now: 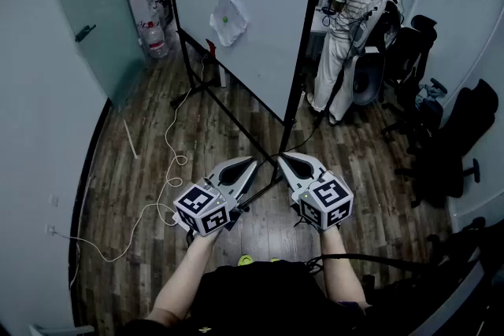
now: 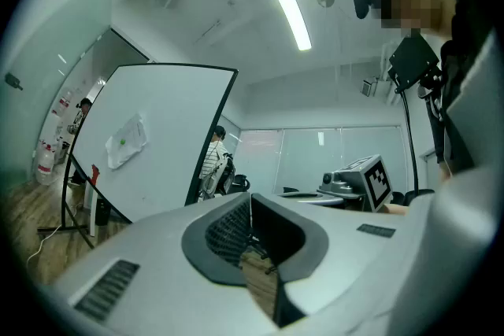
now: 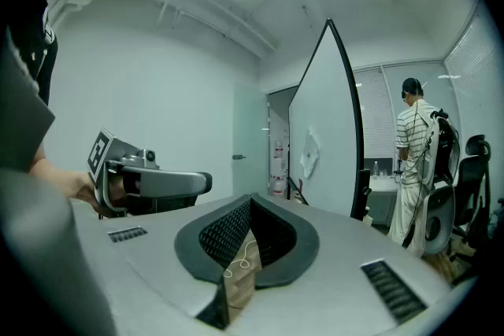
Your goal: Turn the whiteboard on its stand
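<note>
The whiteboard [image 1: 260, 4] stands upright on a black wheeled stand [image 1: 236, 126] at the room's middle, its black side edge [image 1: 309, 35] turned toward me. A white cloth with a green dot [image 1: 227, 18] hangs on its face. My left gripper [image 1: 253, 161] and right gripper [image 1: 283, 159] hover side by side over the floor, well short of the board, both shut and holding nothing. The left gripper view shows the board [image 2: 157, 145] ahead at the left beyond the closed left gripper [image 2: 250, 201]. In the right gripper view the board [image 3: 327, 130] stands edge-on beyond the closed right gripper [image 3: 250, 201].
A person in a striped shirt [image 1: 354, 20] stands behind the board's right edge. Black office chairs [image 1: 453, 142] crowd the right side. A white cable [image 1: 169, 169] trails over the wood floor at the left, and a water bottle [image 1: 155, 39] sits by the glass wall [image 1: 87, 20].
</note>
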`<state>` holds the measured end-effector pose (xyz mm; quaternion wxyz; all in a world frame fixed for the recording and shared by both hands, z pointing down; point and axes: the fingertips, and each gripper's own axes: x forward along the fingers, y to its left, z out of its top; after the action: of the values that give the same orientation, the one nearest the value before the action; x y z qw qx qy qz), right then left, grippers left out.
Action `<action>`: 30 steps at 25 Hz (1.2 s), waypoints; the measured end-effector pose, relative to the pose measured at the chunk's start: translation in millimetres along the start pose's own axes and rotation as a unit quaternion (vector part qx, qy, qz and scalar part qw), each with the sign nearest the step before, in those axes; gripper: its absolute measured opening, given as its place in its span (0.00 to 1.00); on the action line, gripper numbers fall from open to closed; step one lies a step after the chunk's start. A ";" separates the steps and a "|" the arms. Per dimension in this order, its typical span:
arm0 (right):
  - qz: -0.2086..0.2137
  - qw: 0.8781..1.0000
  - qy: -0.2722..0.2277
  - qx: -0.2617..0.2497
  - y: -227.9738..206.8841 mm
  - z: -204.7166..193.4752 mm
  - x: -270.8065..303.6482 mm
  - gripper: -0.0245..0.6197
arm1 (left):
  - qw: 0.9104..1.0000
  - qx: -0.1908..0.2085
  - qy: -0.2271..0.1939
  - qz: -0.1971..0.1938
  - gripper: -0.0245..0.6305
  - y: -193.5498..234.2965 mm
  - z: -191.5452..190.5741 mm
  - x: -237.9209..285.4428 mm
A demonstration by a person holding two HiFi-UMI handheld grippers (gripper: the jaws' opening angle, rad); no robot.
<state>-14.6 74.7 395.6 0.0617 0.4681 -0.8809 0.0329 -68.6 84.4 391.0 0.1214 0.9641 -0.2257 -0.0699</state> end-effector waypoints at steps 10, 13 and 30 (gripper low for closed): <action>-0.022 1.000 -0.006 0.010 1.6 1.0 3.8 0.03 | 1.000 0.001 0.001 0.001 0.05 6.2 0.4 -10.8; -0.027 1.000 -0.008 0.006 3.1 3.8 4.5 0.03 | 1.000 0.000 -0.002 -0.001 0.05 8.1 3.4 -14.9; -0.054 0.999 0.003 0.004 -6.1 1.5 5.5 0.05 | 1.000 -0.007 -0.001 -0.003 0.05 18.5 -5.1 -19.4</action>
<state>-12.7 66.5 394.9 0.0643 0.5155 -0.8538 0.0343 -92.6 78.0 402.3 0.1275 0.9638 -0.2222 -0.0733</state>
